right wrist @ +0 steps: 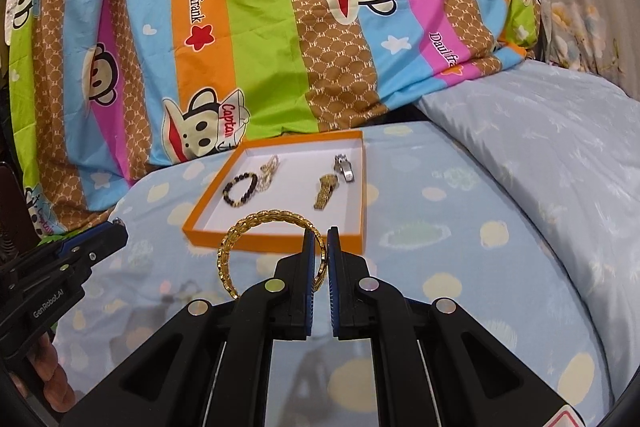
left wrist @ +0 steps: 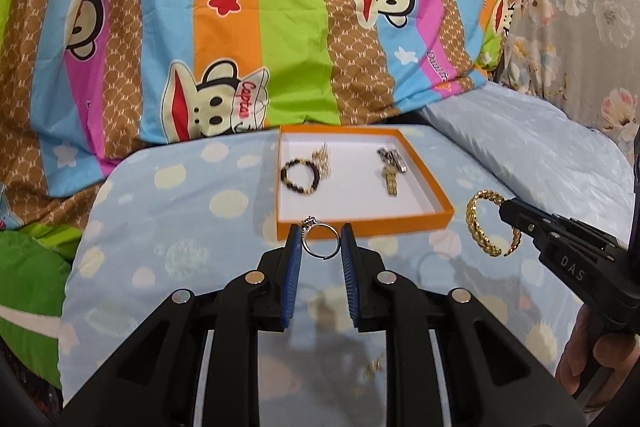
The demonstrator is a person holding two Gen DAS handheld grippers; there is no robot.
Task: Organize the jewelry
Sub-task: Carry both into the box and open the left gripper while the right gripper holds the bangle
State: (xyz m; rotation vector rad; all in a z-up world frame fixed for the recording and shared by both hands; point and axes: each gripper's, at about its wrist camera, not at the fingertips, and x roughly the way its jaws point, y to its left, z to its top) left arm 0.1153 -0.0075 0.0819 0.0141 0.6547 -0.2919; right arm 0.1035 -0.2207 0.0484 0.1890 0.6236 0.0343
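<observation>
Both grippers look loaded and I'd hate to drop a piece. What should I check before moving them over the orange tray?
1. Left gripper has the silver ring between its pads: ok, held at its sides.
2. Right gripper pinches the gold bracelet: ok, though most of it hangs outside the fingers.
3. Both pieces lifted off the blue spotted cover: cannot tell.
4. Orange tray has free space at its near end: ok.
5. Beaded bracelet and gold watch lie away from that space: ok.
</observation>
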